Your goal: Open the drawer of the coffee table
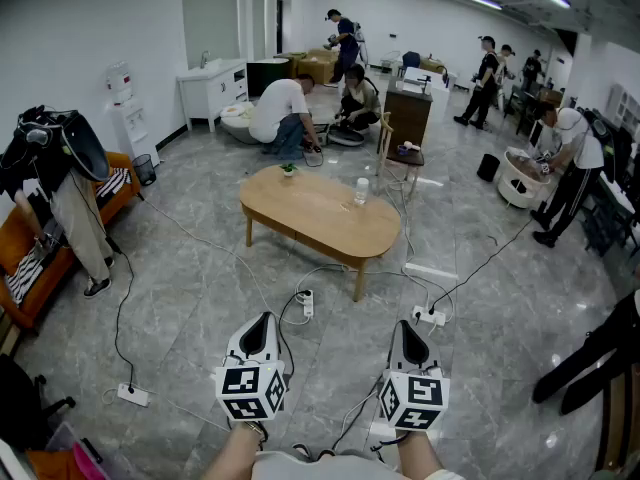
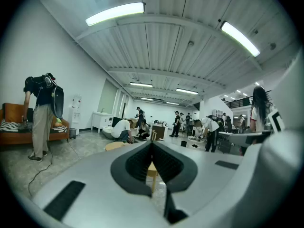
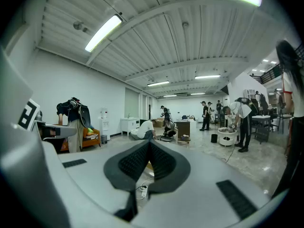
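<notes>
A light wooden oval coffee table (image 1: 318, 212) stands in the middle of the room, well ahead of me. A small plant (image 1: 289, 169) and a clear bottle (image 1: 361, 191) stand on its top. No drawer shows from here. My left gripper (image 1: 262, 325) and right gripper (image 1: 405, 329) are held side by side low in the head view, both shut and empty, pointing toward the table. A slice of the table (image 2: 114, 146) appears over the left gripper's jaws in the left gripper view. Through the right gripper's jaws I glimpse only a sliver of it.
Cables and power strips (image 1: 306, 302) (image 1: 430, 316) lie on the grey floor between me and the table. An orange sofa (image 1: 40, 258) and a clothes stand (image 1: 60, 168) are at the left. Several people (image 1: 283, 116) work at the back and right.
</notes>
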